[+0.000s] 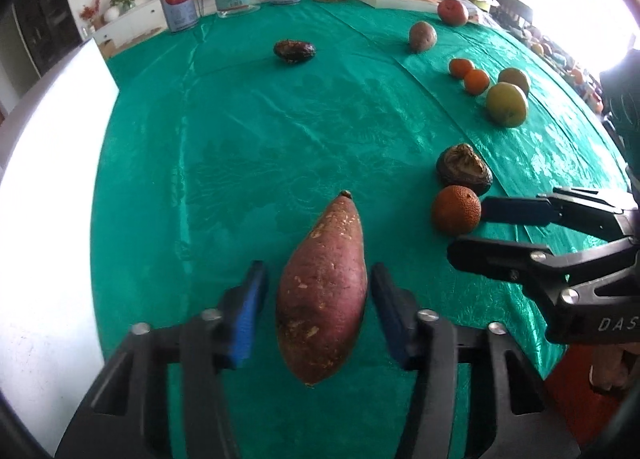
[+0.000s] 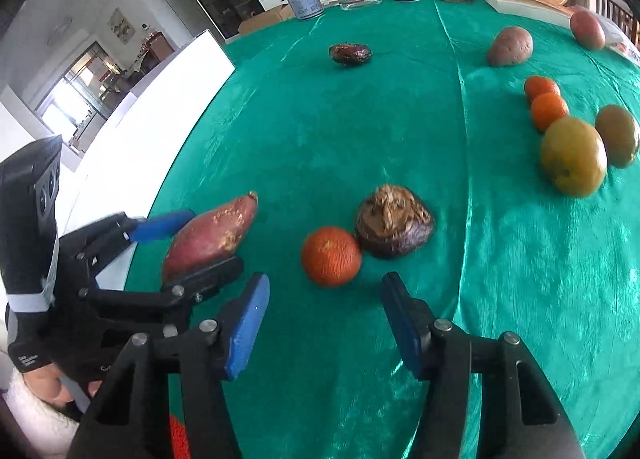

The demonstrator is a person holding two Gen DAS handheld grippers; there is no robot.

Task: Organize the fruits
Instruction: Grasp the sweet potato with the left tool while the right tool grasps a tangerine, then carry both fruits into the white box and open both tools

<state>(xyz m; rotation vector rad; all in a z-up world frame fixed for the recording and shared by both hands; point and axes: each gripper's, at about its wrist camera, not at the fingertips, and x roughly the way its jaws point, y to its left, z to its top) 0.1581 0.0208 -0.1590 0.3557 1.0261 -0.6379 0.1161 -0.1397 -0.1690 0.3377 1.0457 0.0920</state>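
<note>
Both tongs gape wide, the left tongs (image 1: 318,309) flanking a reddish, scuffed, tapered sweet potato (image 1: 322,291).

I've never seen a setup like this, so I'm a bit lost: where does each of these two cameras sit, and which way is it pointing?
Left wrist view: sits on the left gripper, looking forward along its open fingers, which flank a sweet potato; the right gripper shows at the right edge.
Right wrist view: sits on the right gripper, looking past its open fingers at an orange; the left gripper shows at left.
Shared: both see the green tablecloth, sweet potato, orange and the jars at the far edge.
</note>
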